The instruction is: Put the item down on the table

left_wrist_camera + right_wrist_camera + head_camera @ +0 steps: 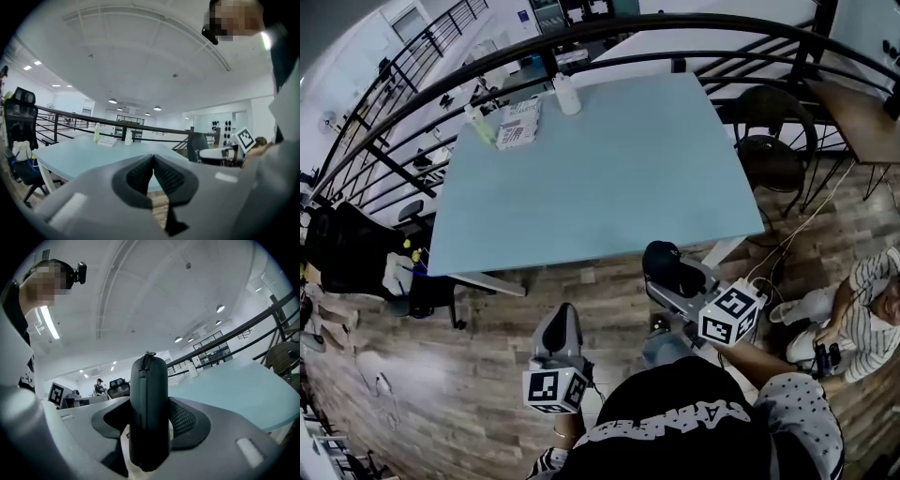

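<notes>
A black zippered case [149, 413] stands on edge between the jaws of my right gripper [149, 420], which is shut on it. In the head view that case [666, 265] hangs just short of the near edge of the pale blue table [609, 178], with the right gripper [680, 278] below the table's front right part. My left gripper [559, 337] hovers over the wooden floor, short of the table, with nothing in it. Its jaws in the left gripper view [153, 176] are pressed together, pointing at the table [93, 152].
At the table's far left lie a printed box [518, 125], a white bottle [566, 95] and a greenish bottle [480, 125]. A black railing [581, 56] curves behind. Black chairs [773, 141] stand at the right, an office chair [356, 253] at the left. A seated person [853, 314] is at the lower right.
</notes>
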A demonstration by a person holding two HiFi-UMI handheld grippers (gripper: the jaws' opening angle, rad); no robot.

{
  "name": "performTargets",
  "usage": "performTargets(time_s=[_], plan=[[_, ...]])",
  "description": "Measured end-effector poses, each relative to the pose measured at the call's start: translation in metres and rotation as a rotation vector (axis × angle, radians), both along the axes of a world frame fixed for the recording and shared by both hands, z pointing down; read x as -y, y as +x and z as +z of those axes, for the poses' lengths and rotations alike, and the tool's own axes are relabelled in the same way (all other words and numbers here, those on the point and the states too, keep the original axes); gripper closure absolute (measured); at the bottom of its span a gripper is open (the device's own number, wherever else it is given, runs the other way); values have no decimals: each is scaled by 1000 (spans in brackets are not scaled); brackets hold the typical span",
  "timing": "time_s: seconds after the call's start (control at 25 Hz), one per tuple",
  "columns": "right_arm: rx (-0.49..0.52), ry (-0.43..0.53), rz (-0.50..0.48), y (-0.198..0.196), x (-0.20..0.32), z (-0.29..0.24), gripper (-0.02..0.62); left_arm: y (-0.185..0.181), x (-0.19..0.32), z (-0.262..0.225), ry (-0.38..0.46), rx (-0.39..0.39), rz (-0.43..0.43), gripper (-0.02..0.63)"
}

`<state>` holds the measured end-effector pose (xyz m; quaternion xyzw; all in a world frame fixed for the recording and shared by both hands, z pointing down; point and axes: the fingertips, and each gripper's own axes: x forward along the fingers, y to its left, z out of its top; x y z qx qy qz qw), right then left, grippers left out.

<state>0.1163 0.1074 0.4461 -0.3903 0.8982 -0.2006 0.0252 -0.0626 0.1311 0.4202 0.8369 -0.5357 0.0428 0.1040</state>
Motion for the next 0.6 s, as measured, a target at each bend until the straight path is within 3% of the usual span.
performTargets(time_s=[0.6], plan=[[40, 6, -40, 35, 127, 1, 339, 45, 124, -10, 17, 38, -25, 606]])
